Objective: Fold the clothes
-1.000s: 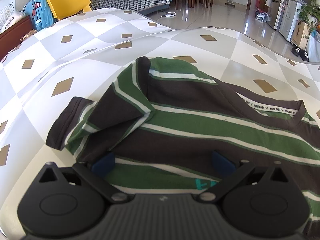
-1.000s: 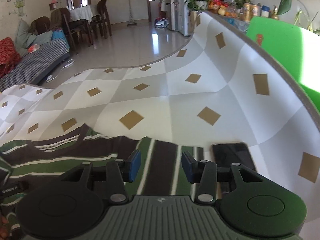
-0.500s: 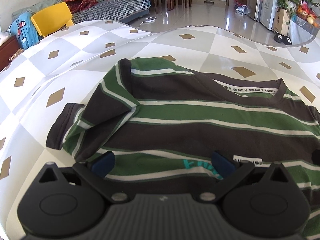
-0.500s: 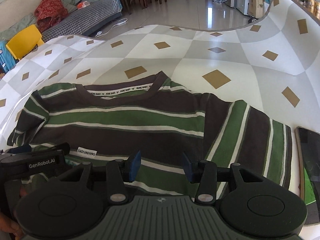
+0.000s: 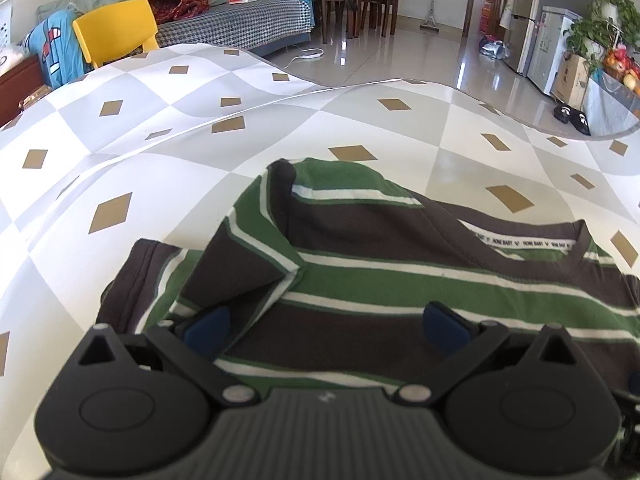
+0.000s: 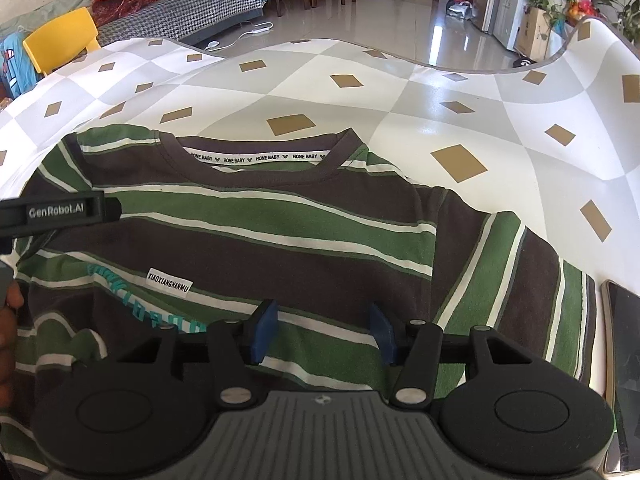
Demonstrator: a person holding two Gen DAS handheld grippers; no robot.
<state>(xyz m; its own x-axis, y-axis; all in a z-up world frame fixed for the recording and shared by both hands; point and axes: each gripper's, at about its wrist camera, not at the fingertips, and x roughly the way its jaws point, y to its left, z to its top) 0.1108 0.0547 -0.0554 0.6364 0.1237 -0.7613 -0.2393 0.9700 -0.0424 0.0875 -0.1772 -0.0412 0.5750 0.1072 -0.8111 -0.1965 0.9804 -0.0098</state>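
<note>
Striped in green, brown and white, the T-shirt [image 5: 400, 280] lies spread on the checked surface [image 5: 180, 128], front up, neckband [image 5: 528, 242] towards the far edge. From the left wrist view, the left gripper [image 5: 326, 326] hangs low over the chest of the shirt, its blue fingers [image 5: 206, 326] set wide apart with nothing between them but the cloth underneath. The sleeve [image 5: 168, 280] on this side is doubled over itself and rumpled, its dark cuff lying flat on the surface just beyond the fold; I judge the gripper sits here because that sleeve is the part wanting work. Past the sleeve the surface runs bare to its far edge, so there is plenty of room to draw cloth outward or to swing it in over the body.

From the right wrist view, the right gripper [image 6: 322, 330] hovers over the lower chest, fingers [image 6: 264, 330] likewise parted and holding nothing. The shirt's other sleeve [image 6: 520, 272] lies stretched flat away from the neckband. A dark phone [image 6: 624, 340] rests just beyond that sleeve's cuff, near the surface's edge, which cramps any outward pull there. The left gripper's body [image 6: 56, 212] shows over the opposite shoulder. Whether the shirt is being laid out or partly folded, I cannot settle.
</note>
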